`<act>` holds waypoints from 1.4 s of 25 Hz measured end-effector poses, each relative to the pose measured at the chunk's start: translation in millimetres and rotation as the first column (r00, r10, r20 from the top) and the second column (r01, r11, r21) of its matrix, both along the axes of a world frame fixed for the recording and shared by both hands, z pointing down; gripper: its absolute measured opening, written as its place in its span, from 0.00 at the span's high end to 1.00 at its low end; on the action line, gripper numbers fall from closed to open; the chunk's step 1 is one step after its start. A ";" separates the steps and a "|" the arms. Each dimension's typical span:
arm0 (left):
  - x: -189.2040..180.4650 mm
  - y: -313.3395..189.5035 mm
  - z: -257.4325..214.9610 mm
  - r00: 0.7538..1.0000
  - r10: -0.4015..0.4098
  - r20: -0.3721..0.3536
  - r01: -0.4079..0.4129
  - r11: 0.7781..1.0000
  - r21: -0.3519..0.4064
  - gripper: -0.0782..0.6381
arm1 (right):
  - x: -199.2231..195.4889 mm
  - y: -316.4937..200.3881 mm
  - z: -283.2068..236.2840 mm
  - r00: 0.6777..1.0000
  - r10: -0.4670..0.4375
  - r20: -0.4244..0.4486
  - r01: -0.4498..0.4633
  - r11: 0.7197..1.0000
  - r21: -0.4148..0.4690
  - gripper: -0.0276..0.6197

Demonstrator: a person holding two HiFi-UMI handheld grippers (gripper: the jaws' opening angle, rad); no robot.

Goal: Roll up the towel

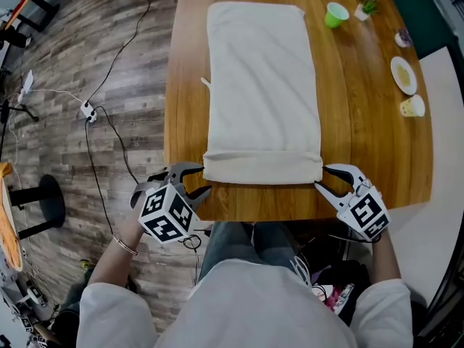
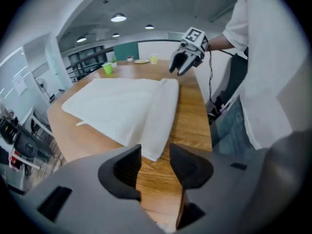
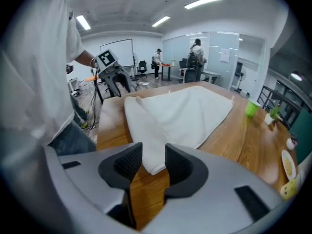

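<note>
A white towel [image 1: 262, 85] lies lengthwise on the wooden table [image 1: 362, 158], and its near end is turned over into a low roll [image 1: 262, 167] along the table's front edge. My left gripper [image 1: 197, 180] hovers just off the roll's left end, open, with nothing between its fingers. My right gripper [image 1: 324, 177] sits off the roll's right end, also open and empty. In the left gripper view the jaws [image 2: 155, 160] stand apart above bare wood, short of the towel [image 2: 122, 106] corner. In the right gripper view the towel [image 3: 185, 111] corner lies just beyond the parted jaws [image 3: 153, 162].
A green cup [image 1: 336, 14], a small plate [image 1: 404, 75] and a yellow cup [image 1: 412, 106] stand at the table's far right. Cables [image 1: 109, 122] run over the wooden floor to the left. People [image 3: 197, 50] stand far off in the room.
</note>
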State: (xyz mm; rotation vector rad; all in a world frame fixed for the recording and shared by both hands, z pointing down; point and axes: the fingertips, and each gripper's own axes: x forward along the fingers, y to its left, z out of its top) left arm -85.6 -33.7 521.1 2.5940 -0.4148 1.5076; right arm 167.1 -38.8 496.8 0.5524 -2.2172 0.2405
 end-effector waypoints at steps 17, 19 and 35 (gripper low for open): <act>19.0 9.8 40.0 0.990 0.114 0.079 -0.120 0.990 0.074 0.71 | -2.9 20.1 55.6 0.945 -0.219 -0.243 0.236 0.971 0.043 0.85; 19.3 11.8 41.2 0.990 0.115 0.082 -0.121 0.991 0.065 0.74 | -2.5 17.9 56.4 0.947 -0.208 -0.245 0.229 0.972 0.059 0.91; 17.4 62.6 27.8 0.995 0.092 0.044 -0.086 0.989 -0.119 0.86 | 1.3 70.1 42.2 0.967 -0.219 -0.131 0.202 0.970 -0.132 0.94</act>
